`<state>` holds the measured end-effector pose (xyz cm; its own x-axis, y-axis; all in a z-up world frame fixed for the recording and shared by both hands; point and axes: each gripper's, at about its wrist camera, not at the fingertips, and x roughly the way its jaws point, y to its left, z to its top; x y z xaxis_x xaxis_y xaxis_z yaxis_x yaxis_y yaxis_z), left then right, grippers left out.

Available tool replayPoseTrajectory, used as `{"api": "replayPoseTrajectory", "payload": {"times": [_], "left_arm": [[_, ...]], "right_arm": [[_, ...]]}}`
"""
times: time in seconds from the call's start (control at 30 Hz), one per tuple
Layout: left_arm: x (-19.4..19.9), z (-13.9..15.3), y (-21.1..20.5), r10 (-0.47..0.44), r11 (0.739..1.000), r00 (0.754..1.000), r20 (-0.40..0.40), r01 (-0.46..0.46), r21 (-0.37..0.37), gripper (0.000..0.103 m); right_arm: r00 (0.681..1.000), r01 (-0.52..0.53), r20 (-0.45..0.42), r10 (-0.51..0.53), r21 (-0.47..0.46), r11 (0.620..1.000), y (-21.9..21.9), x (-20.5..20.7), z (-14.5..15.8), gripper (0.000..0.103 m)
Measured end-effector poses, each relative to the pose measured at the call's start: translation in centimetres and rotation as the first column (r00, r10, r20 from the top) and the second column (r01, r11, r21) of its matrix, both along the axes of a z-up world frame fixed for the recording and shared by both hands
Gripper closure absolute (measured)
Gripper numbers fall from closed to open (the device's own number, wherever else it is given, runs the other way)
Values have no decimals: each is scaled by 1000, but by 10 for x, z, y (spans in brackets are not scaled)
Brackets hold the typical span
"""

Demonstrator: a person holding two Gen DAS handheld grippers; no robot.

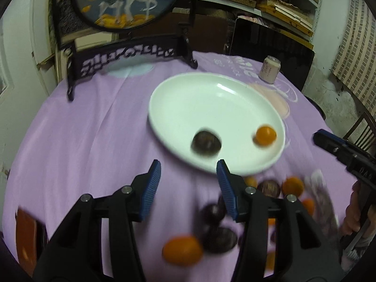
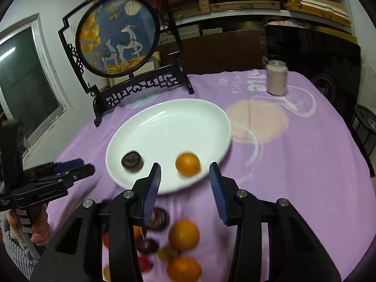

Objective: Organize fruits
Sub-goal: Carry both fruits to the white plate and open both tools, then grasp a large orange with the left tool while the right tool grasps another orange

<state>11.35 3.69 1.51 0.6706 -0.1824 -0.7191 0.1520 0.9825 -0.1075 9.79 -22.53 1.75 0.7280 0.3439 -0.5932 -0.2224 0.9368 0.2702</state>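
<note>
While both grippers hang empty above the near edge of the table, the sorting stands partly done: the white plate (image 2: 169,117) on the purple tablecloth (image 2: 293,164) already carries one dark plum-like fruit (image 2: 132,161) and one orange fruit (image 2: 188,164), well apart from each other. The left gripper (image 1: 189,172) has its blue-padded jaws spread wide with nothing between them, aimed at the plate's near rim; the right gripper (image 2: 185,175) is likewise wide and empty, with the plated orange fruit showing in the gap beyond its fingertips. A loose heap of fruit (image 2: 164,244) remains on the cloth just short of the plate, under and between the two tools: several orange fruits, several dark ones, and what may be small red and yellowish pieces, though blur makes the count uncertain. The next step appears to be another pick from this heap. It would be done well by singling out a fruit at the heap's edge, such as the large orange fruit (image 2: 184,235), closing squarely across its widest part, and setting it down in a bare part of the plate. Round fruit is likely to roll if nudged. A drink can (image 2: 277,77) and a framed deer ornament (image 2: 117,35) stand well clear beyond the plate.
</note>
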Motion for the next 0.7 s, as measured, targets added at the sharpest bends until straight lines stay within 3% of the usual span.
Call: {"api": "replayPoseTrajectory", "payload": {"times": [0.37, 0.7], "left_arm": [[-69, -32, 17, -2, 1000, 999, -52, 0, -28, 49], [-66, -47, 5, -15, 999, 995, -95, 19, 42, 47]], "right_arm": [[996, 84, -42, -80, 114, 990, -37, -80, -33, 60], [994, -7, -108, 11, 40, 999, -9, -83, -50, 60]]}}
